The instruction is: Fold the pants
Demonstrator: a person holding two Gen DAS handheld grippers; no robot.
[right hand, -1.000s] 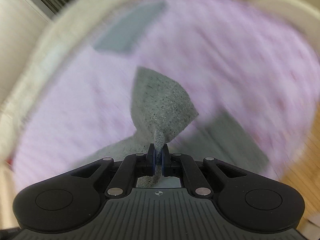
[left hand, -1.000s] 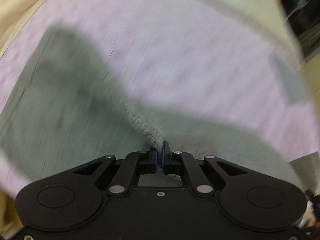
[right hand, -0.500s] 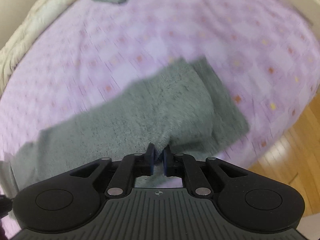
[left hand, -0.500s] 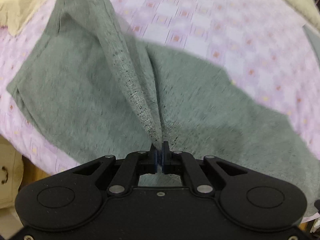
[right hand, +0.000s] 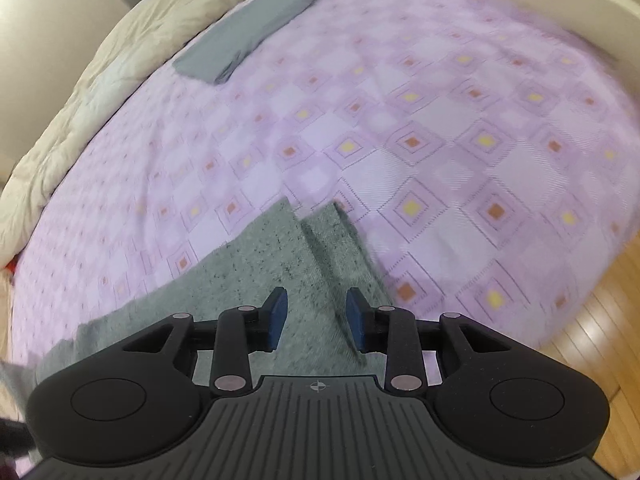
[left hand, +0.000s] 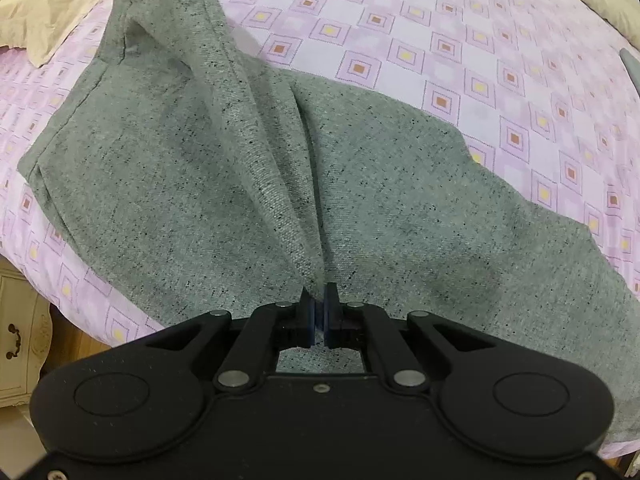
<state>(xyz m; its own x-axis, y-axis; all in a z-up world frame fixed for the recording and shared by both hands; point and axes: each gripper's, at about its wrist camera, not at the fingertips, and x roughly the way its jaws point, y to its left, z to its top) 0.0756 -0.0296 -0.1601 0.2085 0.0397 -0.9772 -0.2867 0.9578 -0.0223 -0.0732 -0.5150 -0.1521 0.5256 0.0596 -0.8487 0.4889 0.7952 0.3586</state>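
Observation:
Grey speckled pants [left hand: 192,184] lie spread on a bed with a lilac checked cover [left hand: 480,60]. My left gripper [left hand: 319,304] is shut on a raised ridge of the pants fabric, which runs up and away from the pads. In the right wrist view the folded leg ends of the pants [right hand: 288,272] lie flat on the cover. My right gripper [right hand: 316,312] hovers just above them; its jaws are opening and the blue pads [right hand: 277,318] press on nothing.
A folded grey garment [right hand: 248,32] lies at the far side of the bed beside a cream duvet [right hand: 92,92]. A cream cloth [left hand: 52,4] sits at the far left. A white cabinet [left hand: 16,332] and wooden floor [right hand: 592,344] flank the bed edge.
The right gripper let go of the pants fabric it was pinching, opened, and the leg ends now lie flat. The left gripper sank toward the bed, still holding its ridge.

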